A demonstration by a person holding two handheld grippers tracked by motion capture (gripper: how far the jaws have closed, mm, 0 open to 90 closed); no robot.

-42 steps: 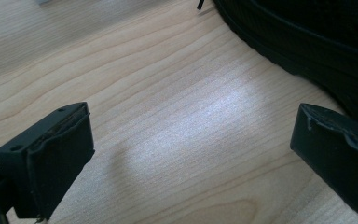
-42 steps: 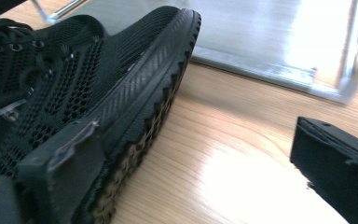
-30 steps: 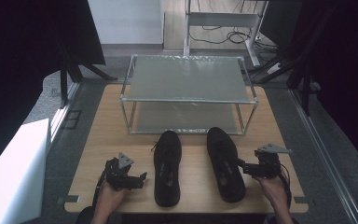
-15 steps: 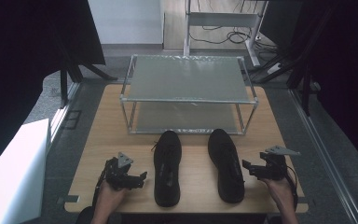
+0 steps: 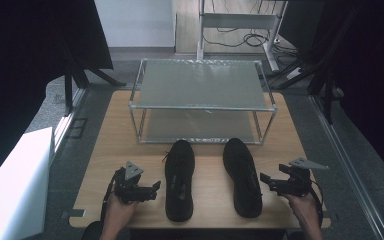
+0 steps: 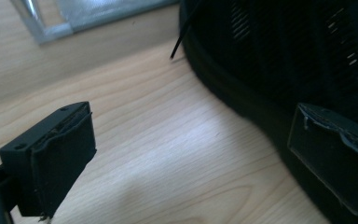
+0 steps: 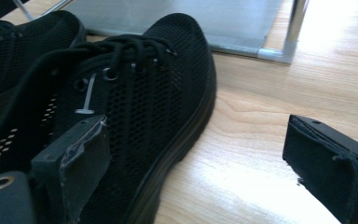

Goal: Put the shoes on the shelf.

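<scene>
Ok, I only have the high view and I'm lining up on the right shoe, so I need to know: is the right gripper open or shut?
Observer: Open. The right gripper has just been opening its jaws. The edge of the right shoe and bare table show in the gap, and neither pad presses on anything.
Operator: And the left gripper?
Observer: The left gripper is open too, one pad over the wood and the other in front of the sole of the left shoe.
Operator: Anything loose on the shoes?
Observer: A small white plastic tag hangs from an eyelet of the right shoe.
</scene>
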